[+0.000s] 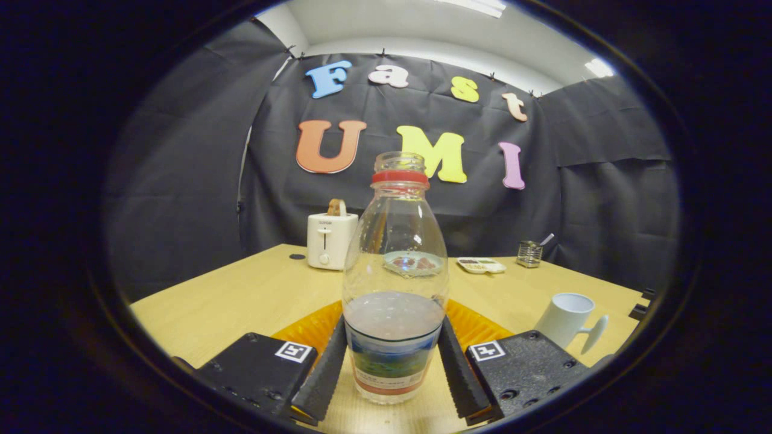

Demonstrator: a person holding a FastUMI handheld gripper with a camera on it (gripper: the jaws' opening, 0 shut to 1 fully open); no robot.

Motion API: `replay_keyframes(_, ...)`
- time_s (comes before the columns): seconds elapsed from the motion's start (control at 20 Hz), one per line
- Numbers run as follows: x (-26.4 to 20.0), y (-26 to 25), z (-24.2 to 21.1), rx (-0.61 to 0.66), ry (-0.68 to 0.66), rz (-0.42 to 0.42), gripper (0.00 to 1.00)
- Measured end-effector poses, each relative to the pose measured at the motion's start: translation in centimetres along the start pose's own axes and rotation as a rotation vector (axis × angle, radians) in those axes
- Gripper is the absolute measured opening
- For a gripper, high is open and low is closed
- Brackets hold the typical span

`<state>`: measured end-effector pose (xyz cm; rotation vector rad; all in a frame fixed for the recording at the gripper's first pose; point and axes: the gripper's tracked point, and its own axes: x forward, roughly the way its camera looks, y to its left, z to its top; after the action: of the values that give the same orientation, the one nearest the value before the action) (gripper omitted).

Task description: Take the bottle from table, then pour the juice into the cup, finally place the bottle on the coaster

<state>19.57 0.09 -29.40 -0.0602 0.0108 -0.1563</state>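
We have the gripper (392, 367) clamped on the upright bottle (394, 283), pads on both sides, coaster (313, 328) behind, so probably placing: next, set it down there and open.

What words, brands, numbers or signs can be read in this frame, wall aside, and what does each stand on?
None can be read.
On the bottle, the label: print too blurred.
On the toaster: one small word near the top, too small to read.
On the hand-held gripper, shut on the bottle: two square coded markers, no words.
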Motion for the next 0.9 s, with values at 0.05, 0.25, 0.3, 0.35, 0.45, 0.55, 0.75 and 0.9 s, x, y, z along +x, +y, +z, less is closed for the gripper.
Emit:
replay_keyframes(0.05,-0.5,0.3,0.6,0.013,-0.004,0.0,0.8)
replay_keyframes(0.25,-1.8,1.5,2.1,0.077,0.006,0.028,0.8)
replay_keyframes(0.3,-2.0,1.5,2.4,0.093,0.011,0.034,0.8)
replay_keyframes(0.35,-2.2,1.4,2.8,0.105,0.014,0.033,0.8)
replay_keyframes(0.45,-2.1,0.4,3.6,0.142,0.019,0.017,0.8)
replay_keyframes(0.55,-1.8,-0.3,4.1,0.209,0.023,0.018,0.8)
replay_keyframes(0.75,-1.3,-2.0,4.4,0.383,0.046,0.047,0.79)
replay_keyframes(0.9,-1.2,-2.6,4.9,0.482,0.078,0.067,0.78)
